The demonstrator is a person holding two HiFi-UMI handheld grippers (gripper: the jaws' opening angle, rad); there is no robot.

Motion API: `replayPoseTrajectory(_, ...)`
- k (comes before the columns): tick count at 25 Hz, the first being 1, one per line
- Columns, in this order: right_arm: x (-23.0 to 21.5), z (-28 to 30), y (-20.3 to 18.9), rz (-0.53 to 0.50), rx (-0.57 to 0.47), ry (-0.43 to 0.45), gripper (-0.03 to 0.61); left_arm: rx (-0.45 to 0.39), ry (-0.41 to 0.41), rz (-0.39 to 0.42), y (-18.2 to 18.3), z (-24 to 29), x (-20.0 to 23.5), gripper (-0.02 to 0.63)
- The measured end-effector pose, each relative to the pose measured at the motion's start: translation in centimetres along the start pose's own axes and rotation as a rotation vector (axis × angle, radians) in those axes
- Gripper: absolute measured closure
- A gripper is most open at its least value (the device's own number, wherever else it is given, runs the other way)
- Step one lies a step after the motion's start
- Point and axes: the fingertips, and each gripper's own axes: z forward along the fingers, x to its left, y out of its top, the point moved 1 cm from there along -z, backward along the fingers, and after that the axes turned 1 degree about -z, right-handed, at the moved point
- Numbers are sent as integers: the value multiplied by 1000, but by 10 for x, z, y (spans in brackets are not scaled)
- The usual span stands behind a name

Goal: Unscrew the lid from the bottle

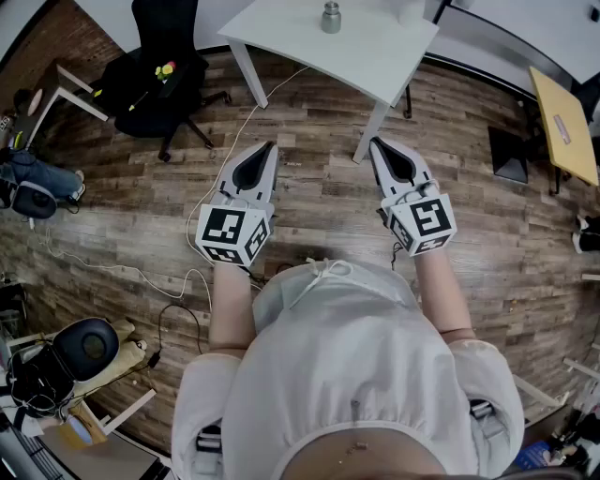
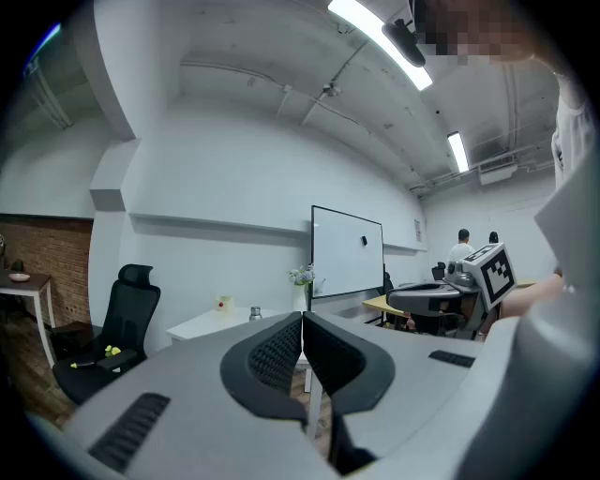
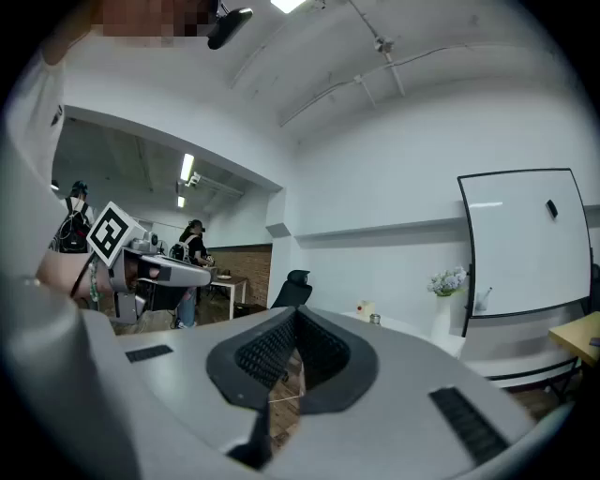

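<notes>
Person in white point(image 1: 347, 375) holds left gripper point(image 1: 270, 146) and right gripper point(image 1: 374, 142), jaws together and empty, over plank floor point(image 1: 319, 197) facing white worktop's point(image 1: 375, 47) near edge, bottle point(image 1: 331, 17) farther back.

Desk point(image 1: 309, 42) far side cut off by top edge, bottle point(image 1: 331, 19) small, lid point(image 1: 331, 7) seam too small to tell.

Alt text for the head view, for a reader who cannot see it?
From above, a person holds the left gripper and right gripper, both shut and empty, over a wood floor, pointing toward a white table where a metal bottle stands. A black office chair sits left of the table.
</notes>
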Motion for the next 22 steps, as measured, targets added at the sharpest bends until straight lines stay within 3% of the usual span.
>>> replayPoseTrajectory(11, 8, 23, -4, 8, 17, -11, 577, -6, -9, -30, -6, 5, 26, 594)
replayPoseTrajectory(16, 14, 38, -1, -14, -28, -80, 577, 1, -17, -47, -13, 1, 47, 592)
replayPoseTrajectory(17, 14, 42, 0, -17, -39, -91, 506, 4, -19, -49, -14, 0, 51, 594)
replayPoseTrajectory(19, 16, 52, 2, -13, -47, -87, 191, -7, -22, -41, -14, 0, 58, 592)
replayPoseTrajectory(20, 16, 57, 2, -13, -50, -88, 122, -28, -16, -33, -11, 1, 63, 592)
replayPoseTrajectory(21, 14, 61, 3, -16, -53, -92, 94, -55, -12, -25, -6, 4, 67, 463)
replayPoseTrajectory(22, 11, 66, 3, -18, -54, -92, 75, -79, -20, -21, 0, 8, 70, 264)
